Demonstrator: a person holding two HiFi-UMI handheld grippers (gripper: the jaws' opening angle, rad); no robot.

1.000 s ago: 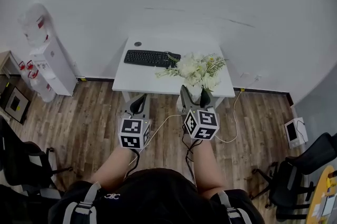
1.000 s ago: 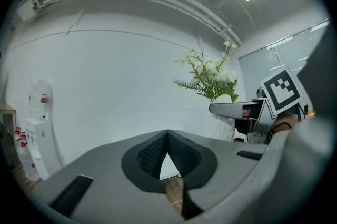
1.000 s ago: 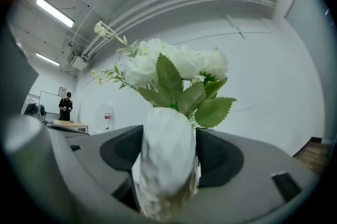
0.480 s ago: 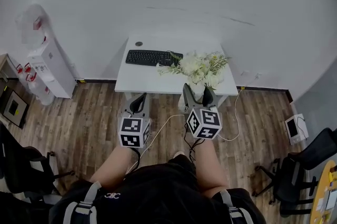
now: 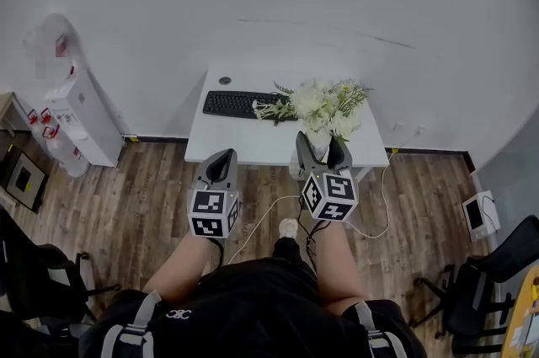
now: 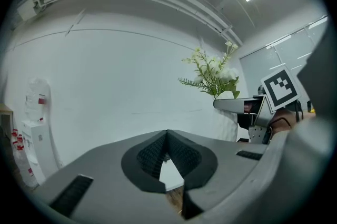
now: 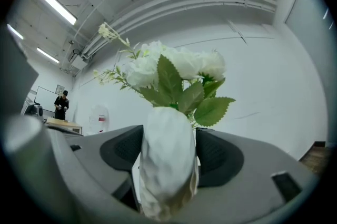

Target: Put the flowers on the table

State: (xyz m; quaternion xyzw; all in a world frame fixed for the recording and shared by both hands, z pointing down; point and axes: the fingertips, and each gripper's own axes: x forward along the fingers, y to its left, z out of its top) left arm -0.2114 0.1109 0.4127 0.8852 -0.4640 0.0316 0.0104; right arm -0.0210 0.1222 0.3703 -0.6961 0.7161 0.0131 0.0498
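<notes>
A bunch of white flowers point(image 5: 324, 104) with green leaves stands in a white vase point(image 5: 317, 148). My right gripper point(image 5: 318, 142) is shut on the vase and holds it upright over the front right edge of the white table point(image 5: 253, 137). In the right gripper view the vase point(image 7: 167, 159) fills the gap between both pads, with the blooms point(image 7: 168, 67) above it. My left gripper point(image 5: 221, 166) hangs beside it, in front of the table and over the wooden floor. It is shut and holds nothing, its tips meeting point(image 6: 167, 134).
A black keyboard point(image 5: 241, 104) lies on the table's left half, with a small dark disc point(image 5: 225, 81) behind it. A water dispenser point(image 5: 77, 110) stands against the wall at left. Office chairs point(image 5: 484, 280) are at the right, and a cable point(image 5: 261, 217) crosses the floor. A person point(image 7: 61, 104) stands far off.
The person has stepped nearer the table. The vase in my right gripper has come in over the table's front edge. Both grippers keep the same state.
</notes>
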